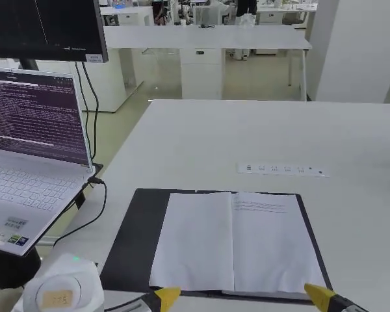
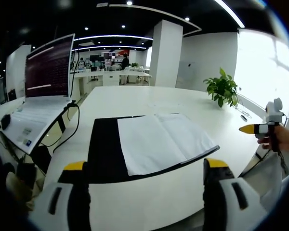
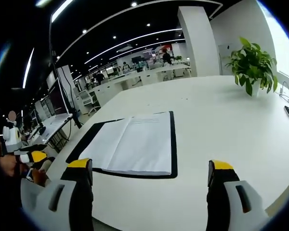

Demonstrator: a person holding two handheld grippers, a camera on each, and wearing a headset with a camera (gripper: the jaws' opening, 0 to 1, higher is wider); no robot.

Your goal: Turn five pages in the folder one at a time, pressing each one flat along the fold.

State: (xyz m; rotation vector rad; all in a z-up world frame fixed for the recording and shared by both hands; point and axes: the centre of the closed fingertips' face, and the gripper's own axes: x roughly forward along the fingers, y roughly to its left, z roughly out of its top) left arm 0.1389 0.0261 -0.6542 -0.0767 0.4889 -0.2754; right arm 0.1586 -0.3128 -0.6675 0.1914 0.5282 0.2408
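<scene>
The white table (image 1: 247, 130) is wide and carries all the things. The black folder (image 1: 133, 240) lies open and flat on its near part, close to the near edge. Its white pages (image 1: 201, 240) are spread to both sides of the middle fold. An open laptop (image 1: 26, 149) stands to the left of the folder, apart from it. The left gripper (image 2: 144, 164) is before the near edge, with jaws spread wide and holding nothing. The right gripper (image 3: 151, 164) is the same, with jaws spread and free. A thin white power strip (image 1: 283, 169) lies just beyond the folder.
</scene>
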